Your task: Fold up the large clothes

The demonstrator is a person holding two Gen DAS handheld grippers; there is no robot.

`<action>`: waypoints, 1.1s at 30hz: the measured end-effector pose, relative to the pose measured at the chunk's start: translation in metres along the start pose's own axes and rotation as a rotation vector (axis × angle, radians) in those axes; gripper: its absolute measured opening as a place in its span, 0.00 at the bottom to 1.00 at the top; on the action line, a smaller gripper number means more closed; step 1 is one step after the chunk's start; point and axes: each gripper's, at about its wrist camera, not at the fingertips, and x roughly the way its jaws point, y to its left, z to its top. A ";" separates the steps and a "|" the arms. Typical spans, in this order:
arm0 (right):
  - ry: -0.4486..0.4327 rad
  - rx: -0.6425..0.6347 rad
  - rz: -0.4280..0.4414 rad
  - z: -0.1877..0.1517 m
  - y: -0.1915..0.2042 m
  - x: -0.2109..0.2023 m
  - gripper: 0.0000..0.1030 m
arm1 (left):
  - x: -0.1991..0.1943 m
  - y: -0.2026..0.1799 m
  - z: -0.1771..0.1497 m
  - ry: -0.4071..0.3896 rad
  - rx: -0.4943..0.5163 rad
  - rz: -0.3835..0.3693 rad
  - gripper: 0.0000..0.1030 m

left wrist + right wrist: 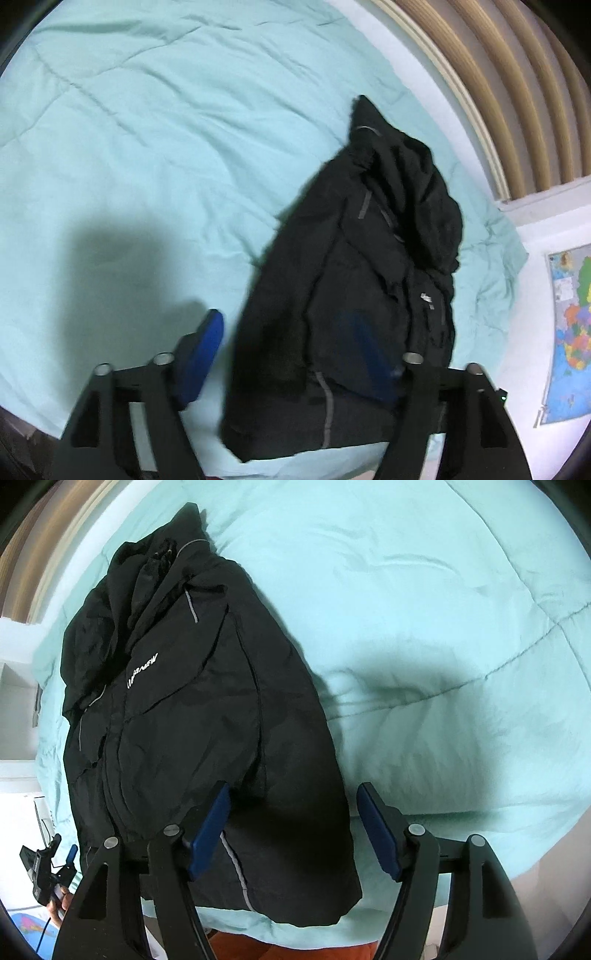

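Both jaws stand apart and grip nothing, the left gripper (291, 354) and right gripper (293, 829) poised over the hem of the black jacket (192, 709), which lies folded lengthwise near the bed's near edge on the pale green quilt (424, 609).

Bed (147, 147) open beside jacket (369, 277); headboard (498, 92) behind.

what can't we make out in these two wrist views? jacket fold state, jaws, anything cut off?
- Black jacket: sleeves tucked under its own folds, both views.
- Jacket hem: partly behind the right gripper.
- Left gripper, left wrist view: right pad motion-blurred against the dark cloth; contact unclear.
- Wall map: cut by the frame edge.
- Chest logo: unreadable.
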 end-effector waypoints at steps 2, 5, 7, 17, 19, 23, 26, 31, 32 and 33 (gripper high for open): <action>0.006 0.002 0.005 -0.001 0.000 0.001 0.73 | 0.016 0.007 -0.002 0.101 -0.001 -0.005 0.74; 0.009 -0.005 0.009 0.001 0.001 0.002 0.78 | 0.039 0.008 -0.014 0.207 0.046 0.028 0.73; 0.011 -0.008 0.012 0.003 0.000 0.003 0.78 | 0.045 0.001 -0.023 0.210 0.105 0.039 0.73; 0.084 -0.094 0.070 -0.008 0.009 0.020 0.65 | 0.023 -0.038 -0.021 0.186 0.211 -0.099 0.30; 0.095 -0.167 0.082 -0.017 0.019 0.015 0.62 | 0.026 -0.035 -0.023 0.210 0.187 -0.123 0.30; 0.111 -0.223 0.094 -0.024 0.026 0.012 0.62 | 0.040 -0.024 -0.029 0.241 0.124 -0.122 0.35; 0.135 -0.168 0.113 -0.019 0.020 0.022 0.64 | 0.047 -0.016 -0.031 0.261 0.059 -0.154 0.45; 0.180 -0.166 0.106 -0.018 0.024 0.033 0.65 | 0.053 -0.026 -0.030 0.272 0.086 -0.109 0.45; 0.182 -0.170 0.104 -0.018 0.024 0.032 0.65 | 0.051 -0.028 -0.029 0.259 0.093 -0.109 0.43; 0.180 -0.174 0.100 -0.018 0.024 0.029 0.62 | 0.047 -0.031 -0.027 0.245 0.099 -0.122 0.32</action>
